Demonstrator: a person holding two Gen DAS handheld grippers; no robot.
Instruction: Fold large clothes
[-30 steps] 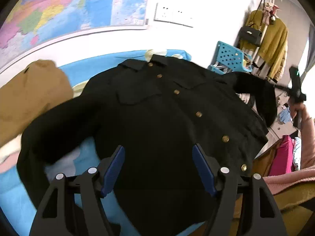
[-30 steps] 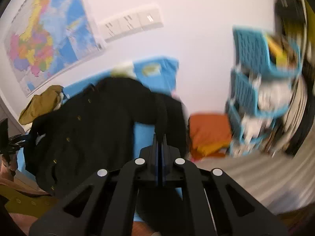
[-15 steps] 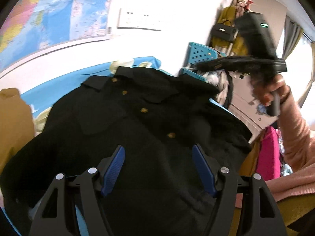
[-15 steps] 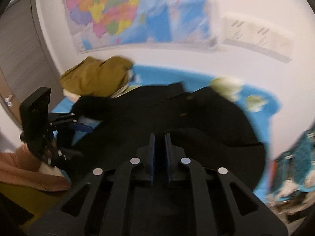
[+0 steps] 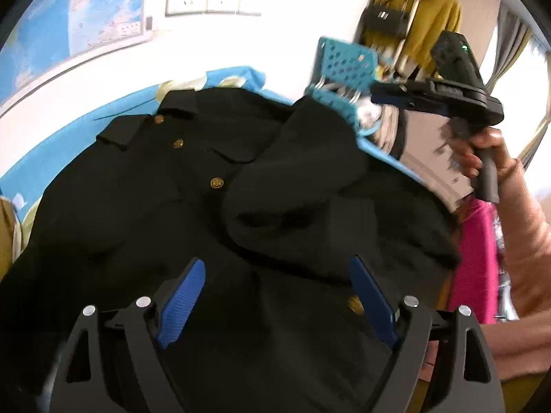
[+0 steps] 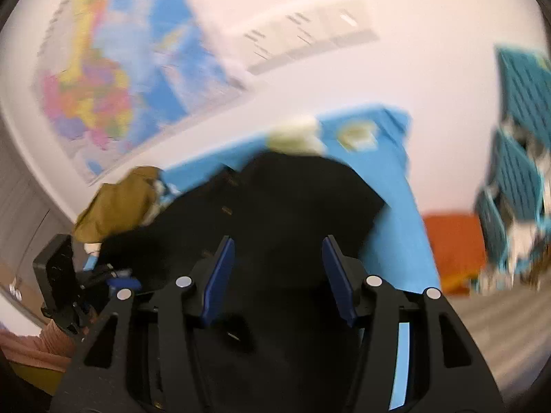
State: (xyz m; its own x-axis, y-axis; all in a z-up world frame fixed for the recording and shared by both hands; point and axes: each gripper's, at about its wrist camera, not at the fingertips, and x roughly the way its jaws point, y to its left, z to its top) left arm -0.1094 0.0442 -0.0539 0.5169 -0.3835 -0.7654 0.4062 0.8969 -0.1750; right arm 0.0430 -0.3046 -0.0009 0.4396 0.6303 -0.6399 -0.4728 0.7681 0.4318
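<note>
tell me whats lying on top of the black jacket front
One sleeve is folded across the black jacket, covering part of the gold button row. A blue cloth shows beneath; whatever lies under the jacket's middle is hidden.

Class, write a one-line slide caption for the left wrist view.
Open left gripper hovers over a black jacket with one sleeve folded across; right gripper open above.
</note>
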